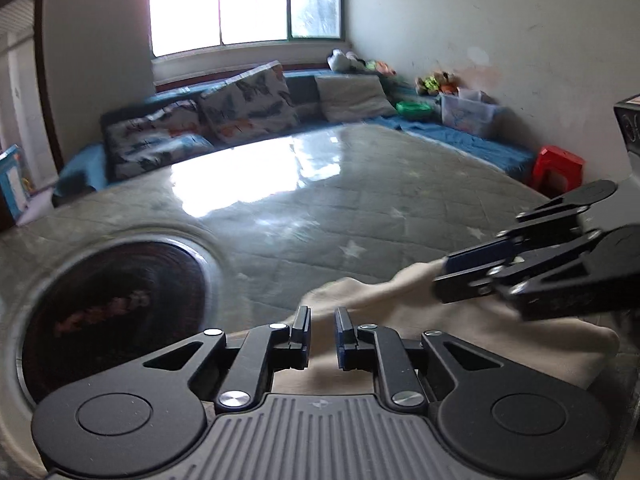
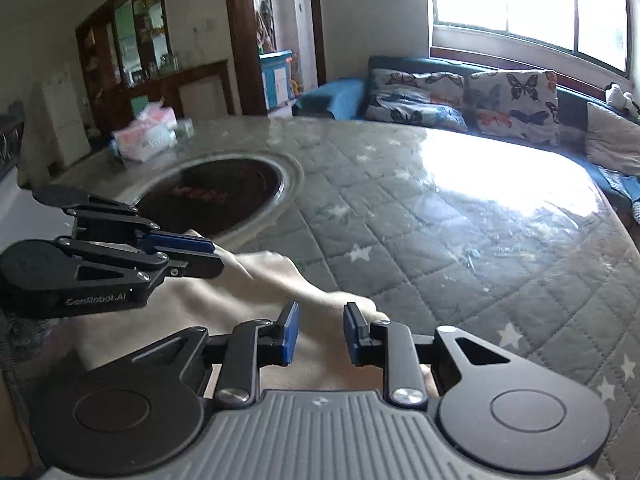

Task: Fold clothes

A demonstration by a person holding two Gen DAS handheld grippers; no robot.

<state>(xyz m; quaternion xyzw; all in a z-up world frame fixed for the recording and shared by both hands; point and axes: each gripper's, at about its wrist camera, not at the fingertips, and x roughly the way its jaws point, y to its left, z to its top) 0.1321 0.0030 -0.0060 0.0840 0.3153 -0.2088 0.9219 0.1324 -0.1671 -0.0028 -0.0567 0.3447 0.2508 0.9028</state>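
Note:
A cream-coloured garment (image 1: pixel 400 312) lies crumpled on the near edge of a round table with a grey quilted star cover (image 1: pixel 320 200). It also shows in the right wrist view (image 2: pixel 280 280). My left gripper (image 1: pixel 322 320) is open, its tips just over the garment's near part. It shows from the side in the right wrist view (image 2: pixel 216 254), its jaws close together at the cloth's edge. My right gripper (image 2: pixel 318 320) is open over the garment. In the left wrist view it (image 1: pixel 440 276) enters from the right, tips at the cloth.
A round dark recessed hotplate (image 1: pixel 116 312) sits in the table, left of the garment, also in the right wrist view (image 2: pixel 216 196). A blue sofa with butterfly cushions (image 1: pixel 248 100) runs behind the table. A red stool (image 1: pixel 558 168) stands at the right. Bags (image 2: pixel 148 132) lie on the table's far edge.

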